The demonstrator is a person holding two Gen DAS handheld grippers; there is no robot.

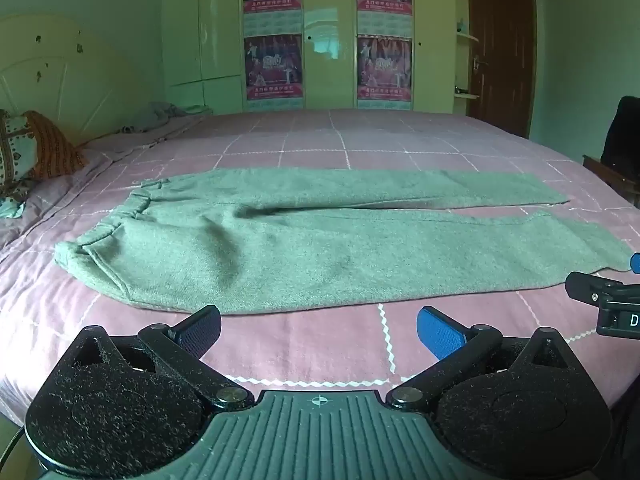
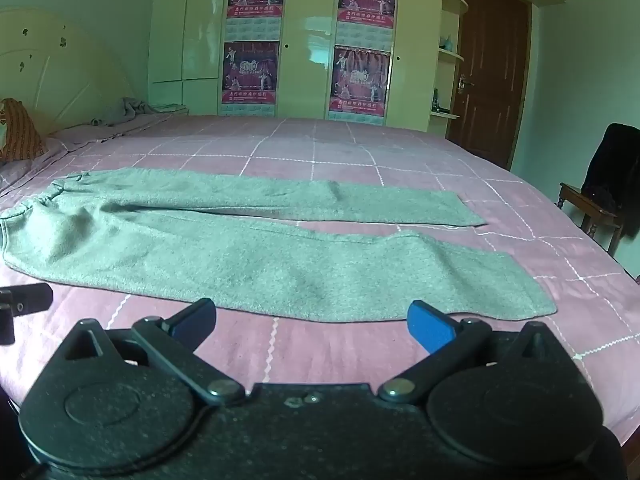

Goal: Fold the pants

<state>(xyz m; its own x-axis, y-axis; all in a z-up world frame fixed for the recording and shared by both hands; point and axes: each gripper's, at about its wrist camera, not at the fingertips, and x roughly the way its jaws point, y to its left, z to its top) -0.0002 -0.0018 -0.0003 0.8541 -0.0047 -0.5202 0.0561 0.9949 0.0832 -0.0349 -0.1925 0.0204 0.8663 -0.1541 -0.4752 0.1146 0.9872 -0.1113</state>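
Bed (image 1: 304,344) w/ pink checked cover fills most of both views. Grey pants (image 1: 304,248) lie flat across its middle, waistband toward the headboard (image 1: 60,80), both legs stretched out the opp. way, near leg just ahead of both grippers. Left gripper (image 1: 318,330) and right gripper (image 2: 312,326) hover at bed's near edge, jaws spread wide, nothing btwn them.
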